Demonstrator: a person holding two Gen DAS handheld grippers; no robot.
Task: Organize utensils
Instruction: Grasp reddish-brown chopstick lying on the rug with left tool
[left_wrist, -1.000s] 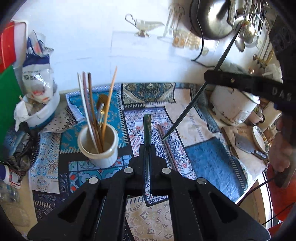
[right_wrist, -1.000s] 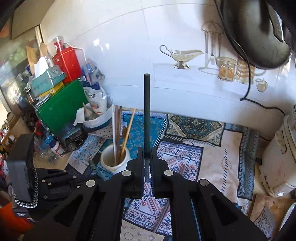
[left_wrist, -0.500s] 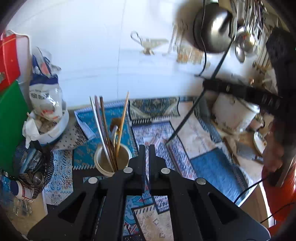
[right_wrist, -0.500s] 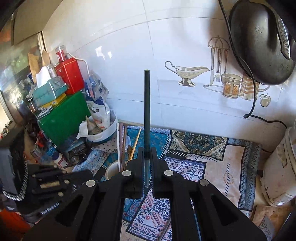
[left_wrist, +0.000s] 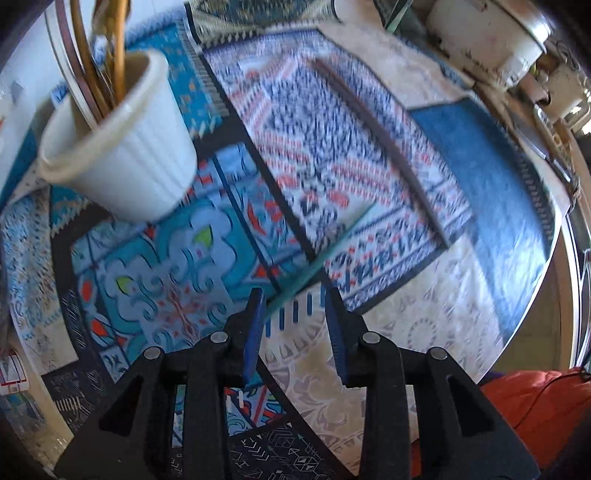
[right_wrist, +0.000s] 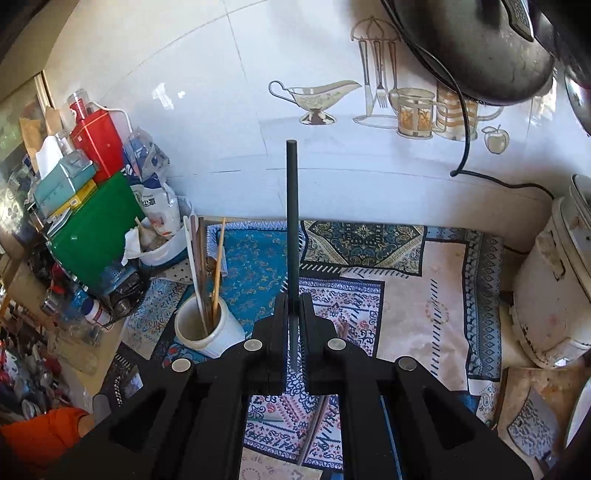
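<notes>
Left gripper (left_wrist: 293, 314) has dropped close over the patterned cloth and its jaws have just been opening, teal chopstick (left_wrist: 321, 258) lying loose between them; right gripper (right_wrist: 294, 314) stays clenched on a dark chopstick (right_wrist: 291, 221), cup (right_wrist: 207, 328) awaiting both

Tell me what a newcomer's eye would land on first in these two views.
Probably the dark chopstick standing straight up from the shut right gripper, against the white tiled wall. Next, the white cup of chopsticks on the patterned cloth, left of that gripper. In the left wrist view, the left gripper, whose jaws have just been opening, points down over a teal chopstick lying slantwise on the cloth.
</notes>
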